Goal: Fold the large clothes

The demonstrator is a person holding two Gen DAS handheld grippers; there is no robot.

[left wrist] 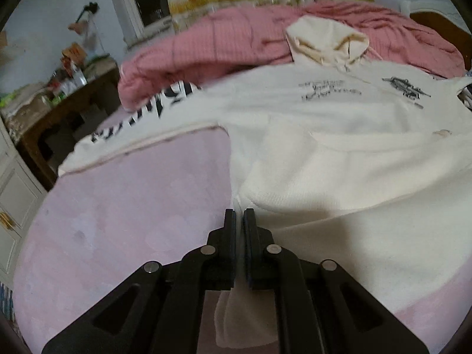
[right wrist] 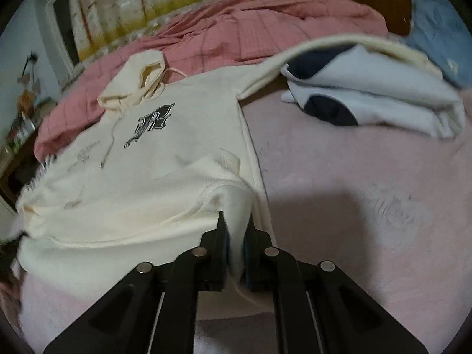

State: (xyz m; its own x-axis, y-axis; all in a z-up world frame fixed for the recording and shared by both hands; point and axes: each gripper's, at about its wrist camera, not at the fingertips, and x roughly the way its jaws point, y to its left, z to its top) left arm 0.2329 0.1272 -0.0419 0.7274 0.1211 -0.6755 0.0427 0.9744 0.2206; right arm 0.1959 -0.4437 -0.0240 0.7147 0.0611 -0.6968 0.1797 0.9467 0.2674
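One cream hoodie lies face up on the bed, hood toward the far edge against one pink quilt. My left gripper is clamped on the hem near the bed's near edge. My right gripper pinches a fold of the hem. Both hold the bottom, likely to lift it over. One folded garment sits at the right edge.
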